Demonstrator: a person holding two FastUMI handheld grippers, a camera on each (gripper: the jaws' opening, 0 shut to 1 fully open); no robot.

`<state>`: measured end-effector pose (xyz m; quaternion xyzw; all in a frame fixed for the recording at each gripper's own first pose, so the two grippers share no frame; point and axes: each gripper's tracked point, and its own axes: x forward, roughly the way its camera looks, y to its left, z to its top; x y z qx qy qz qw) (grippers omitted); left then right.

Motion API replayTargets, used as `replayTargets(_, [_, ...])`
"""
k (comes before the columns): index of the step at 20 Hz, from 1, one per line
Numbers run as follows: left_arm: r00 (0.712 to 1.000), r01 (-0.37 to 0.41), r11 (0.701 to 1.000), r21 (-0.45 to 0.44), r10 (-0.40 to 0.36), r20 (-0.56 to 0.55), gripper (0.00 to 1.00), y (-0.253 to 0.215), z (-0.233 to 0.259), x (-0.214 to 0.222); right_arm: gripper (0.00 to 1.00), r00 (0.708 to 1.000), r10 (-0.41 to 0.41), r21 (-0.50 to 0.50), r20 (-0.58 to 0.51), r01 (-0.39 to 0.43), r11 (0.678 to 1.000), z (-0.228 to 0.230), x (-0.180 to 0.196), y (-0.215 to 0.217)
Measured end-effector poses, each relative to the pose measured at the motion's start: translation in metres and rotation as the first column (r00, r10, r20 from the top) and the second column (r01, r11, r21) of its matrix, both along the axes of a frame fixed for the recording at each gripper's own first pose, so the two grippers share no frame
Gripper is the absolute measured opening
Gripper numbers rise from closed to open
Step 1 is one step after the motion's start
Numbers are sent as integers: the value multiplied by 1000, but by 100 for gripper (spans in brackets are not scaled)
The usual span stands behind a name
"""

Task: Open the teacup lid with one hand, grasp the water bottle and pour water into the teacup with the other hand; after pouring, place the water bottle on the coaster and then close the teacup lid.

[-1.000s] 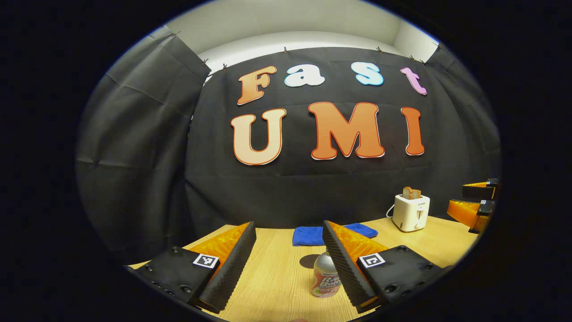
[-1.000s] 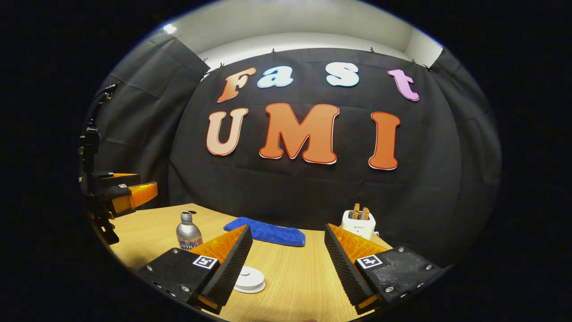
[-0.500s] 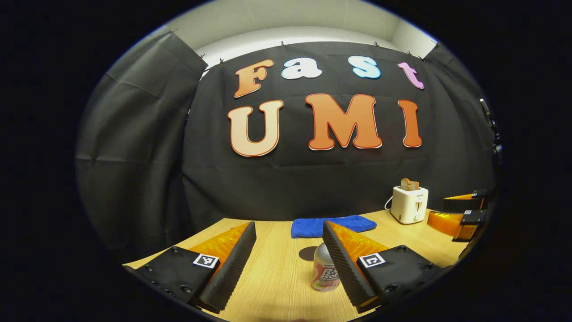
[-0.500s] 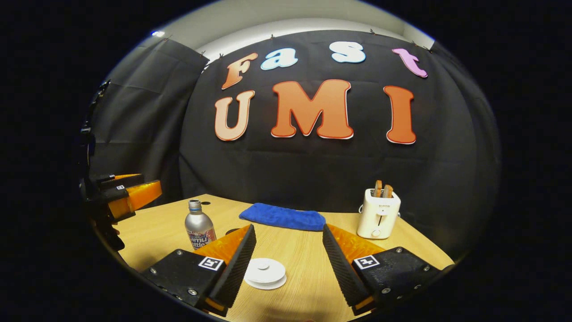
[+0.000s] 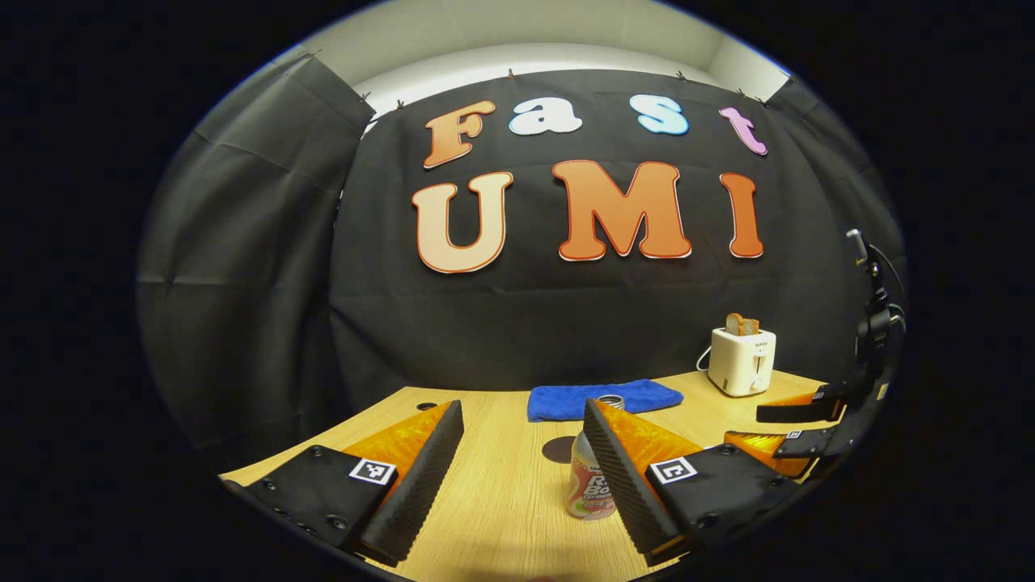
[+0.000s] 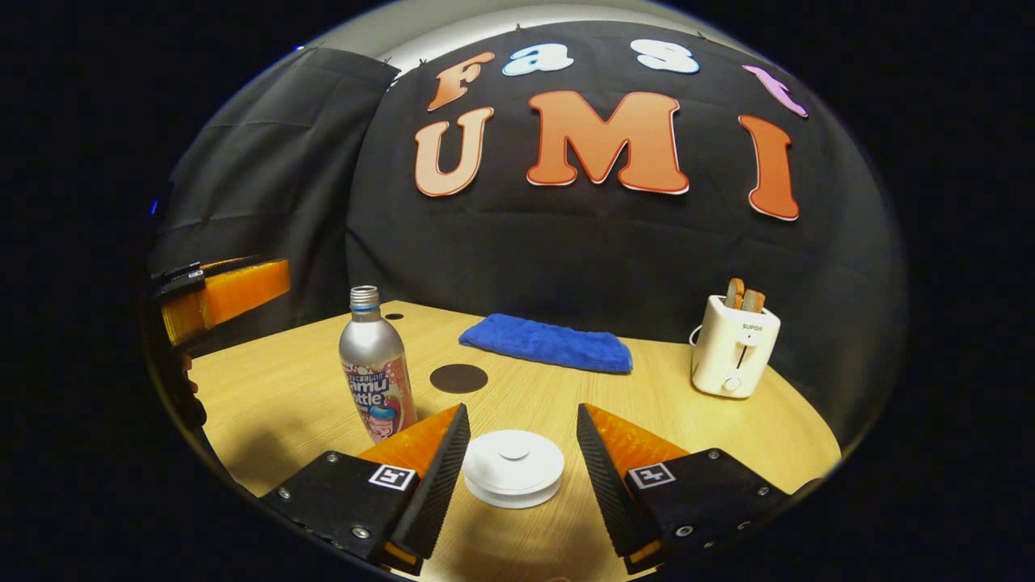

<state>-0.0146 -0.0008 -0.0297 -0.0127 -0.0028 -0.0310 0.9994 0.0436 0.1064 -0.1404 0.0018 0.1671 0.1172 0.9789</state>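
Your right tongs point(image 6: 516, 453) hang released, straddling the lid point(image 6: 513, 466) on the counter point(image 6: 647, 388); lower squarely, then pinch its rim evenly before lifting. Your left tongs point(image 5: 521, 461), also released, have the bottle point(image 5: 589, 485) beside the right finger; centre them first.

the water bottle point(image 6: 374, 374) carries a printed label and the toaster point(image 6: 732, 346) a small brand mark; square coded tags sit on the fingers point(image 6: 441, 477).
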Motion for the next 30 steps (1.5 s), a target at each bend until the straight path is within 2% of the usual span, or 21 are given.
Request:
replayTargets(3, [1000, 3, 1000, 4, -3, -10, 98, -1, -6, 0, 81, 999, 13, -11, -35, -14, 1000, -19, 4, 7])
replayTargets(5, [1000, 4, 1000, 5, -4, -17, 100, -1, -9, 1, 81, 999, 7, -21, -54, -8, 1000, -26, 8, 8])
replayTargets(8, [999, 2, 1000, 2, -2, -33, 98, 0, -15, 2, 81, 998, 1, 25, -63, 1, 1000, -28, 14, 11])
replayTargets(11, [999, 5, 1000, -1, -5, -45, 98, -1, -18, 4, 81, 996, 2, 25, -89, 0, 1000, -37, 17, 13])
replayTargets(12, [999, 11, 1000, 8, -11, -47, 99, -3, -18, 4, 78, 994, -10, 24, -109, 13, 1000, -44, 16, 11])
replayTargets(13, [999, 13, 1000, 15, -12, -47, 99, -3, -18, 3, 59, 993, -8, 20, -117, 11, 1000, -50, 18, 12])
replayTargets(14, [999, 14, 1000, 19, -14, -47, 98, -3, -17, 3, 55, 995, -6, 20, -101, 8, 1000, -46, 21, 13])
replayTargets(15, [999, 17, 1000, 20, -16, -49, 94, -4, -17, 4, 50, 995, -1, 15, -101, 2, 1000, -44, 20, 14])
replayTargets(16, [999, 17, 1000, 20, -16, -49, 94, -4, -17, 5, 54, 995, -10, 8, -99, 11, 1000, -45, 22, 13])
replayTargets(17, [999, 17, 1000, 19, -16, -46, 98, -4, -16, 6, 54, 995, -18, 13, -97, 19, 1000, -43, 23, 11])
replayTargets(18, [999, 18, 1000, 16, -17, -45, 94, -6, -16, 6, 54, 995, -16, 22, -96, 18, 1000, -43, 23, 12])
replayTargets(20, [999, 21, 1000, 15, -20, -49, 94, -7, -18, 7, 54, 995, -10, 29, -98, 13, 999, -47, 25, 13])
replayTargets(22, [998, 23, 1000, 14, -22, -56, 94, -8, -23, 8, 44, 996, -7, 27, -86, 9, 1000, -44, 26, 13])
replayTargets(23, [998, 27, 1000, 12, -27, -63, 98, -9, -26, 8, 33, 996, -12, 22, -84, 14, 1000, -45, 27, 11])
replayTargets(25, [997, 35, 999, 12, -34, -76, 98, -12, -29, 10, 27, 997, -1, 16, -78, 2, 1000, -45, 26, 12])
replayTargets(29, [995, 54, 999, 8, -53, -87, 98, -19, -37, 13, 22, 997, 16, 42, -78, -13, 999, -43, 24, 14])
replayTargets(30, [994, 61, 998, 7, -60, -88, 94, -23, -38, 12, 22, 997, 19, 47, -68, -16, 999, -39, 23, 13])
